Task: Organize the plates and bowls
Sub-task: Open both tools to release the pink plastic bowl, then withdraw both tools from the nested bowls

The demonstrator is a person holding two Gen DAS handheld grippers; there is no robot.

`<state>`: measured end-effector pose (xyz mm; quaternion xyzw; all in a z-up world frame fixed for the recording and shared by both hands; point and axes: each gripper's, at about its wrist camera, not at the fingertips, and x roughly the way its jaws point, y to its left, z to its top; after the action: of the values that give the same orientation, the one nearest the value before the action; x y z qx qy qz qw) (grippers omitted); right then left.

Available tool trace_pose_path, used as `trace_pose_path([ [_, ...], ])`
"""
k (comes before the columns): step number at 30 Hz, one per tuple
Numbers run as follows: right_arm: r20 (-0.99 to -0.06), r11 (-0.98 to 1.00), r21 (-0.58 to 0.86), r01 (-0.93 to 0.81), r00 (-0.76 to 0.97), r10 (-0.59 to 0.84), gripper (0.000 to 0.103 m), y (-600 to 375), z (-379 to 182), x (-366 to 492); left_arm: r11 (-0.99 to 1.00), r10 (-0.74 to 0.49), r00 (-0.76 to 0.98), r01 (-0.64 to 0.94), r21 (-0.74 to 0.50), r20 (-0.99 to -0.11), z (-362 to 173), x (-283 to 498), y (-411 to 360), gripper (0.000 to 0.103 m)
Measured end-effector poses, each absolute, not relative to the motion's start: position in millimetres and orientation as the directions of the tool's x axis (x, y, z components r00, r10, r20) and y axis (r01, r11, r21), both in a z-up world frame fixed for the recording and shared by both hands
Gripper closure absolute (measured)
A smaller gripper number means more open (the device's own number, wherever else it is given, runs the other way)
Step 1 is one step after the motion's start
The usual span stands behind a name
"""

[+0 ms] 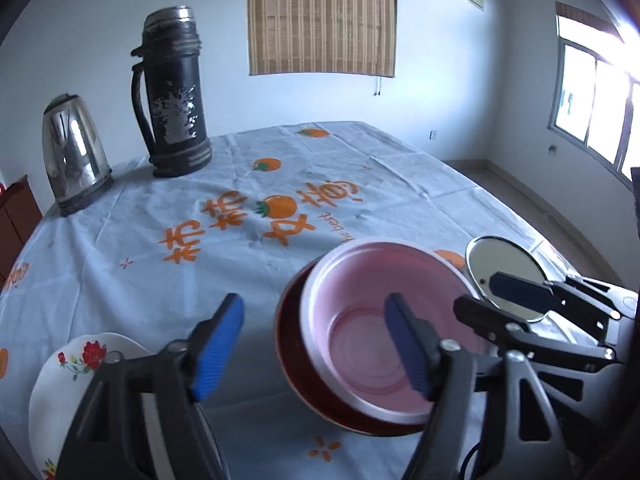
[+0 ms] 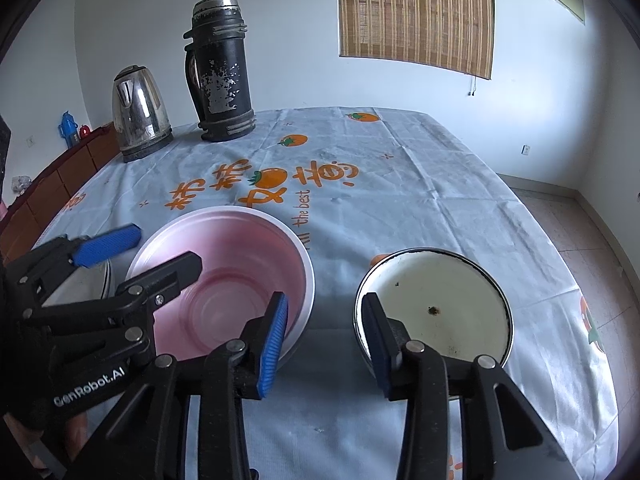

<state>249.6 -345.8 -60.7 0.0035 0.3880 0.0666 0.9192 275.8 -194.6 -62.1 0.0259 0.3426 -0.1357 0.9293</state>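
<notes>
Covering nearly the whole of both views, the table [image 1: 360, 184] wears a pale cloth printed with orange fruit and lettering. At the upper left of each view a worn black thermos [image 1: 174, 96] stands beside a steel kettle [image 1: 74, 156].

Nearer, in the lower middle of the left wrist view, the pink bowl [image 1: 380, 320] sits nested in a dark red bowl [image 1: 288, 340], whose rim shows only along the left and bottom. A white enamel plate [image 2: 436, 312] lies to the right of them, apart from the bowls; a floral plate [image 1: 60, 376] peeks in at the lower left corner.

The left gripper [image 1: 320, 344] stands open with nothing between its pads; its right pad hangs over the pink bowl's hollow and its left pad over bare cloth. The right gripper [image 2: 324, 344] is also parted and empty, poised over the strip of cloth between the pink bowl and the enamel plate, one pad near each rim.

By the look of it, the bowls are already stacked and both tools are free, so the plates come next. That calls for closing on a plate's thin rim and carrying it to the other plate, which is a shallow, slippery edge to pinch.
</notes>
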Motion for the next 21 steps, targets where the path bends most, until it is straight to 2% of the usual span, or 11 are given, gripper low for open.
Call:
trace_pose_path([
  [13, -0.692, 0.986, 0.08, -0.147, 0.703, 0.161, 0.061, -345, -59, 244, 0.966, -0.22, 0.716, 0.254, -0.047, -0.662, -70, 280, -195, 0.027],
  [21, -0.636, 0.985, 0.121, -0.12, 0.753, 0.169, 0.061, -366, -45, 231, 0.967, -0.237, 0.742, 0.241, -0.08, -0.627, -56, 270, -193, 0.027],
])
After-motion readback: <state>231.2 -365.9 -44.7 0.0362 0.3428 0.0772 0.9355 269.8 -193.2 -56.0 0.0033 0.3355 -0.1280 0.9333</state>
